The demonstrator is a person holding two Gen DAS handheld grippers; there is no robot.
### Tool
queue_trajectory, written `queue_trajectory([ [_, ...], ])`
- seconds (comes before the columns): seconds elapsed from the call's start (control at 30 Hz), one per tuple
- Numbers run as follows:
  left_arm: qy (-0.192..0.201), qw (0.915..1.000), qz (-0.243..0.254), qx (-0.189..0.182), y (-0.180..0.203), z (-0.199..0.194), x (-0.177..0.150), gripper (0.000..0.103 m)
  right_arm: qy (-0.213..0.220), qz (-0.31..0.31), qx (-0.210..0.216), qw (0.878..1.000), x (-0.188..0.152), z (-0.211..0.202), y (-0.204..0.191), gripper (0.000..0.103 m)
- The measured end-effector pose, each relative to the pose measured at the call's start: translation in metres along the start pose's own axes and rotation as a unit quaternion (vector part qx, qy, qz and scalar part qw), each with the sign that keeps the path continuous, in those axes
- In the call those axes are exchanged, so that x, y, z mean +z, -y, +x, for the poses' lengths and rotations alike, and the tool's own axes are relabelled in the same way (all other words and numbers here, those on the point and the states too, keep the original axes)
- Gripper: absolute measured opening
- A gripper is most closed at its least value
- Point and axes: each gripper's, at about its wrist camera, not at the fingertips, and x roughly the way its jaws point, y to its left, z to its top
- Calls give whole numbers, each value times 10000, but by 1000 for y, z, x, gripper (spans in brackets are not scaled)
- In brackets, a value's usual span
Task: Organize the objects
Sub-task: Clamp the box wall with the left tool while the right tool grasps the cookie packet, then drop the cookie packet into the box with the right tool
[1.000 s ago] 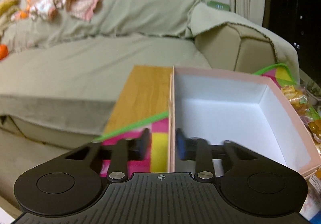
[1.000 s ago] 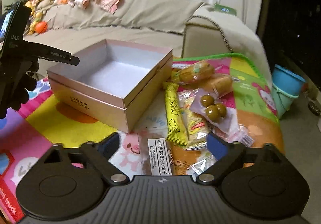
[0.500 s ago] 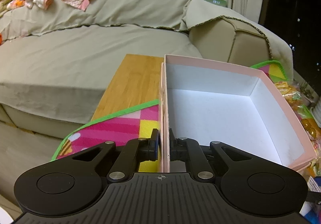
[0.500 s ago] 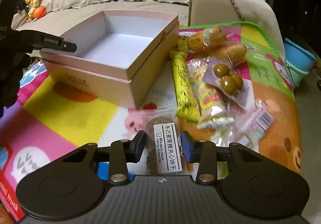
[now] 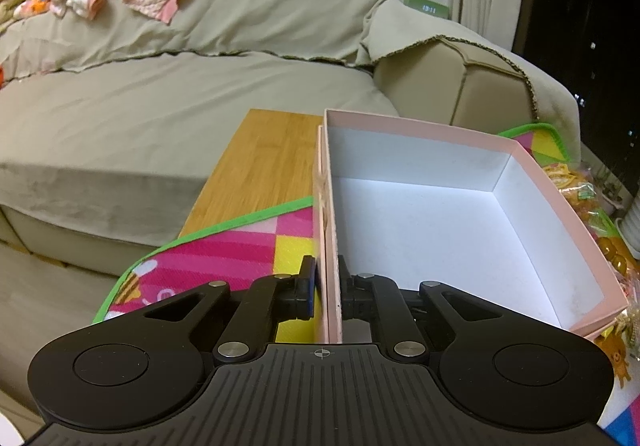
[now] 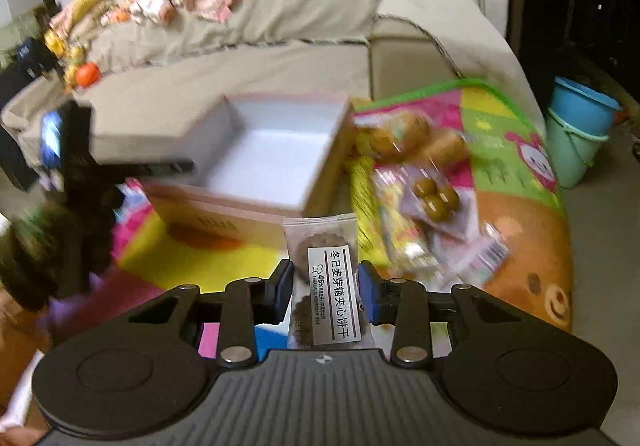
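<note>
Right wrist view: biscuit packet [image 6: 335, 278] apparently pinched inside the right claw [image 6: 325, 291].

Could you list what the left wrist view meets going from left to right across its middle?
Beige sofa seat → wooden table top → pink box clamped at its wall by the left gripper → snack packets.

wrist cams, close, both see box [image 5: 440, 214]
</note>
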Motion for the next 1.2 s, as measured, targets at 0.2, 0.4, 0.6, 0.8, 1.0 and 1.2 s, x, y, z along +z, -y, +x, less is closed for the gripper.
queue_trajectory([
  [0.2, -2, 10000, 2, -35, 0, -1, 0, 11, 486, 28, 546, 9973, 66, 8, -30, 34],
  [0.4, 1, 10000, 3, -31, 0, -1, -1, 12, 779, 913, 1038, 9873, 143, 77, -53, 50],
  [0.6, 6, 10000, 62, -2, 1, 0, -2, 12, 695, 903, 1043, 9880, 132, 109, -50, 50],
  [0.8, -21, 9999, 97, 39, 4, 0, -3, 11, 775, 460, 194, 9957, 76, 81, -21, 56],
  [1.0, -89, 9997, 189, 90, 6, -1, -4, 11, 753, 86, -864, 9934, 15, 54, 4, 68],
  [1.2, -130, 9994, 289, 160, 9, -1, -4, 11, 596, 559, -1549, 9846, -29, 45, 42, 73],
])
